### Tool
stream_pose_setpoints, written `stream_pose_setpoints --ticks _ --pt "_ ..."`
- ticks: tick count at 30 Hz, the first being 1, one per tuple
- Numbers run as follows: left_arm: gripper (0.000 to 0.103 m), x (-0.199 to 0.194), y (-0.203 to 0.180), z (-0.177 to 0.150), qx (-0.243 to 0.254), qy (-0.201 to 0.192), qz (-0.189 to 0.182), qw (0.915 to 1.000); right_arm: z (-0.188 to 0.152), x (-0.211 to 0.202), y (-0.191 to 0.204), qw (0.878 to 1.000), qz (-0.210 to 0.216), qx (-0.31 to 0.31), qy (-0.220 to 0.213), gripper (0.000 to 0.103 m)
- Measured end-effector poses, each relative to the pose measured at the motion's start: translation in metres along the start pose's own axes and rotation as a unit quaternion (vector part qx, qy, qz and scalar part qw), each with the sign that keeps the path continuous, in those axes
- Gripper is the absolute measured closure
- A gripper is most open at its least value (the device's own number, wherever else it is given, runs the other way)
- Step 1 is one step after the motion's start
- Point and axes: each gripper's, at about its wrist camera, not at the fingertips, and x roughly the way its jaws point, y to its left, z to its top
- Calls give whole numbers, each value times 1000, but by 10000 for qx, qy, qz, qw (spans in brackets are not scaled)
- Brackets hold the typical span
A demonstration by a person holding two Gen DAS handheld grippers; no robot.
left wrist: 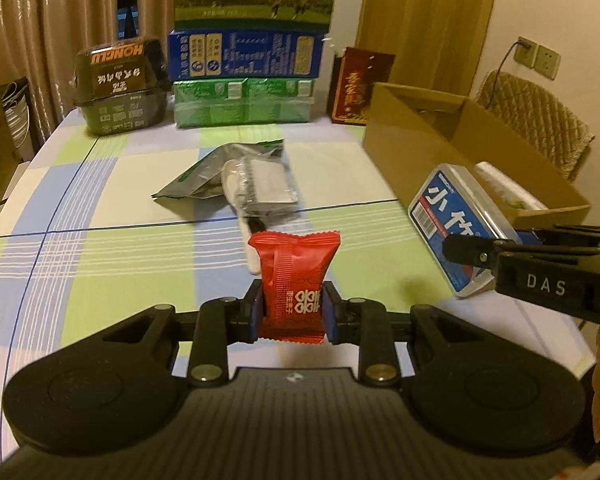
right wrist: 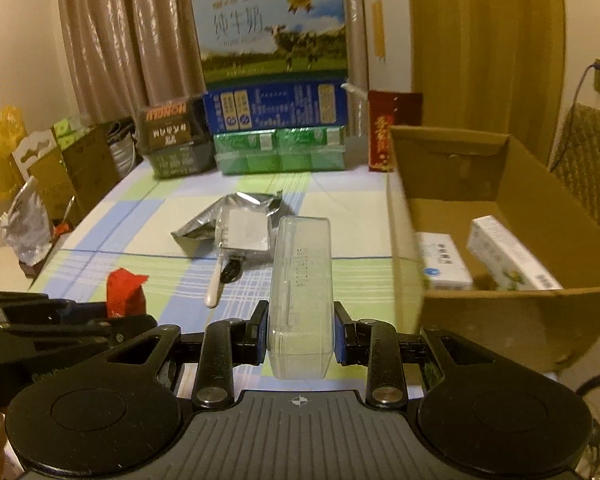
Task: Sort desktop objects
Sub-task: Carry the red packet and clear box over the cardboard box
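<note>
My left gripper (left wrist: 292, 312) is shut on a red snack packet (left wrist: 294, 276) and holds it above the checked tablecloth; the packet's top also shows in the right wrist view (right wrist: 125, 289). My right gripper (right wrist: 300, 330) is shut on a clear plastic case (right wrist: 300, 280), held just left of the open cardboard box (right wrist: 476, 308). In the left wrist view the case shows its blue label (left wrist: 456, 232) in front of the cardboard box (left wrist: 416, 148). A silver foil pouch (left wrist: 220, 168), a clear bag with a grey pad (left wrist: 266, 188) and a white-handled tool (right wrist: 216, 280) lie mid-table.
Two white cartons (right wrist: 508, 256) lie inside the cardboard box. Stacked milk cartons (left wrist: 246, 56), a dark HONGLI container (left wrist: 120, 84) and a red packet (left wrist: 358, 84) line the table's far edge. Bags and boxes (right wrist: 40, 184) stand left of the table, a chair (left wrist: 540, 120) behind the box.
</note>
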Motion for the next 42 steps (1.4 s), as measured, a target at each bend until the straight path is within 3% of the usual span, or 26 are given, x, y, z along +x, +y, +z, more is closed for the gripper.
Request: stream_pose_setpoints --ticks 10,23,42 --pt "79 -34 -63 10 218 -140 -140 9996 4 -55 -32 9996 -161 -73 -233 75" --pt "79 -32 -133 43 563 -284 -563 9964 20 -96 -115 9951 -873 49 -465 75" --pt "79 6 -194 93 947 -296 -1071 9893 43 -90 -168 9925 -1136 69 -442 75"
